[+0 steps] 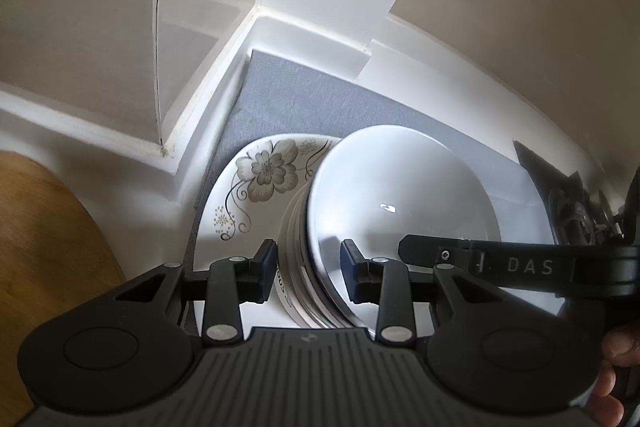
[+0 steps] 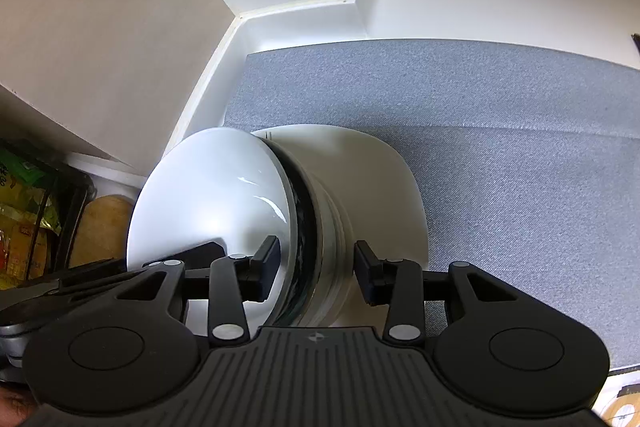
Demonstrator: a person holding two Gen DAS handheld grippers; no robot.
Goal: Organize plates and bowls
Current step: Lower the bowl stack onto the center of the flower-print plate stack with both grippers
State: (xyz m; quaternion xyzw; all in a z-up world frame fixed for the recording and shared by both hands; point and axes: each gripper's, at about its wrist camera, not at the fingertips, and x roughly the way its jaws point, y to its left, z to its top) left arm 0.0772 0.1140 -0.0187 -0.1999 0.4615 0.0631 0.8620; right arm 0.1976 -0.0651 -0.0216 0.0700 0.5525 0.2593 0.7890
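- The left tongs (image 1: pixel 310 267) are set astride the near rim of a stack of white bowls (image 1: pixel 400 187), one pad outside and one inside; whether the pads press cannot be told
- The right tongs (image 2: pixel 316 267) are placed likewise across the stack's opposite rim; a grip cannot be told there either
- The stack is seated on a floral plate (image 1: pixel 248 187)
- The plate is laid on a grey mat (image 1: pixel 288 99) in a white-walled corner

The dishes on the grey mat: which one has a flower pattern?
The square plate at the bottom of the pile, resting on the grey mat. Grey flowers and curling stems are painted on it, while the bowls stacked on top look plain white.
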